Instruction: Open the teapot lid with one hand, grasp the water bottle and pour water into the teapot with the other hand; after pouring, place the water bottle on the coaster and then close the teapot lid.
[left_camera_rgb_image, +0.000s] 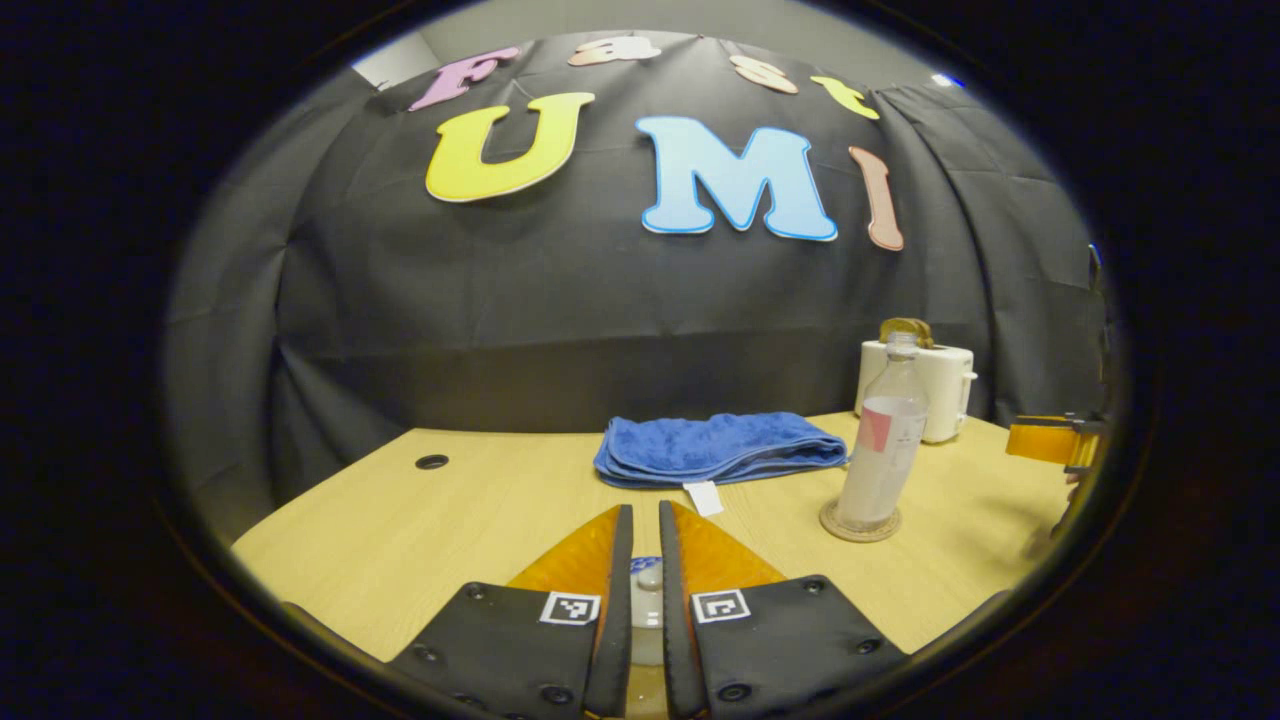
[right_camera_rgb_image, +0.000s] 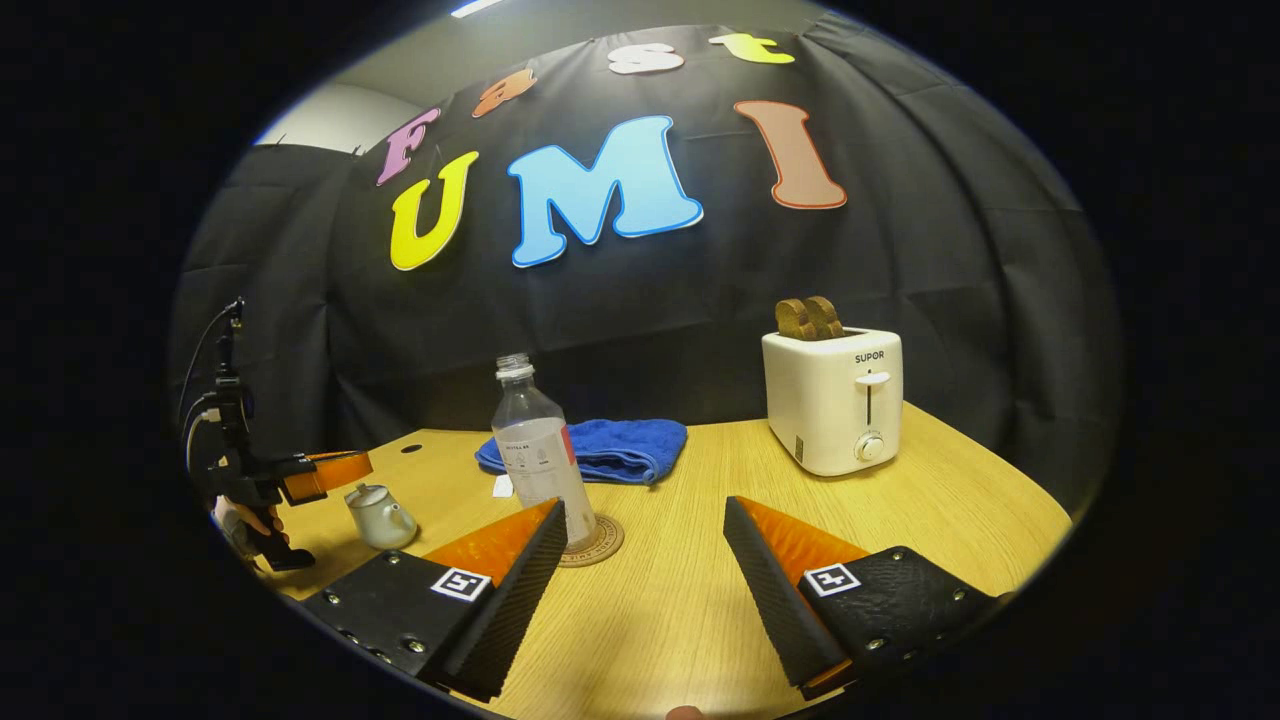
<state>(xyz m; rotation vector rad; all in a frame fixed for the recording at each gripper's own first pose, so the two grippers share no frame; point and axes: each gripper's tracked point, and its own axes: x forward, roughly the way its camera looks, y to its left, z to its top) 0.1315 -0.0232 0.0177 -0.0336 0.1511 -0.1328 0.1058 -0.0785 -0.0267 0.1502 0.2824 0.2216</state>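
1. The water bottle (right_camera_rgb_image: 538, 450) stands upright on the round coaster (right_camera_rgb_image: 598, 542), in front of the blue towel (right_camera_rgb_image: 600, 447). So the pouring seems done, and I judge the step in hand is closing the teapot lid.
2. The left gripper (left_camera_rgb_image: 641, 530) has its fingers almost together over the lid knob (left_camera_rgb_image: 649, 577). Whether they really press on the knob, I cannot tell.
3. In the right gripper view the teapot (right_camera_rgb_image: 381, 514) sits at the near left of the table (right_camera_rgb_image: 940, 480), under that gripper, and its lid seems to be on.
4. To do it well, seat the lid flat and only then open the fingers and lift straight up.
5. The right gripper (right_camera_rgb_image: 642, 560) is wide apart and holds nothing, near the bottle. Keep it away from the bottle, which has no cap.
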